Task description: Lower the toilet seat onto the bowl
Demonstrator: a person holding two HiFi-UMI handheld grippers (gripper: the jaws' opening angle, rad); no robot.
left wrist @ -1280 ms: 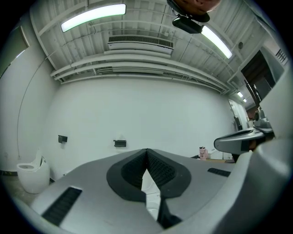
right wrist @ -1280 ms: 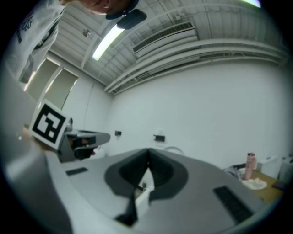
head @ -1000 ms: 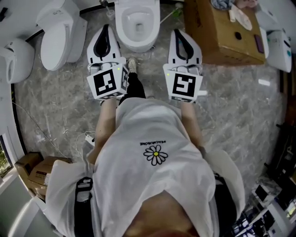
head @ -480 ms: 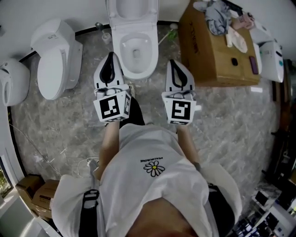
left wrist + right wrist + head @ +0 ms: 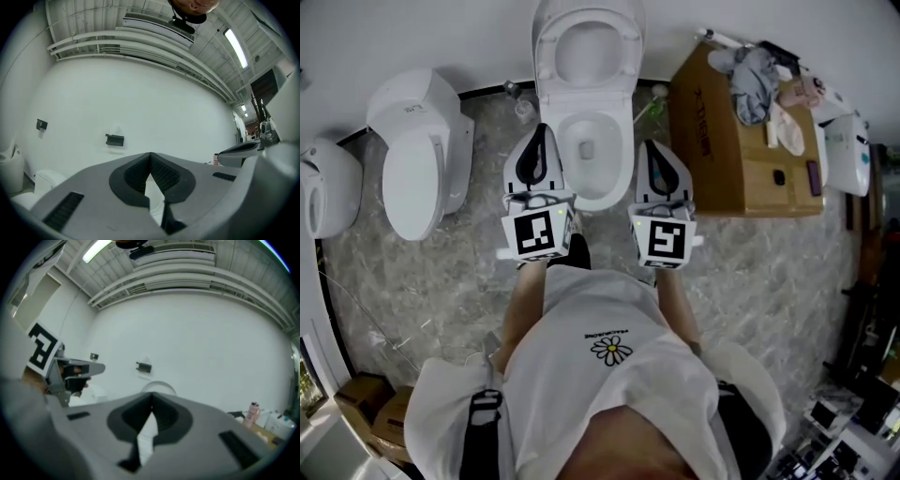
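The white toilet seat (image 5: pixel 544 56) stands raised against the far wall, behind the open white bowl (image 5: pixel 619 141) on the floor.

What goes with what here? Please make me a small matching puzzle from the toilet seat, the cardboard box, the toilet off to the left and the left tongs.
Things:
1 toilet seat
2 cardboard box
3 left-hand toilet
4 left tongs

States:
A lid down
B shut, nothing held
C raised behind the bowl
D clothes piled on top

Pairs: 1-C, 2-D, 3-A, 4-B
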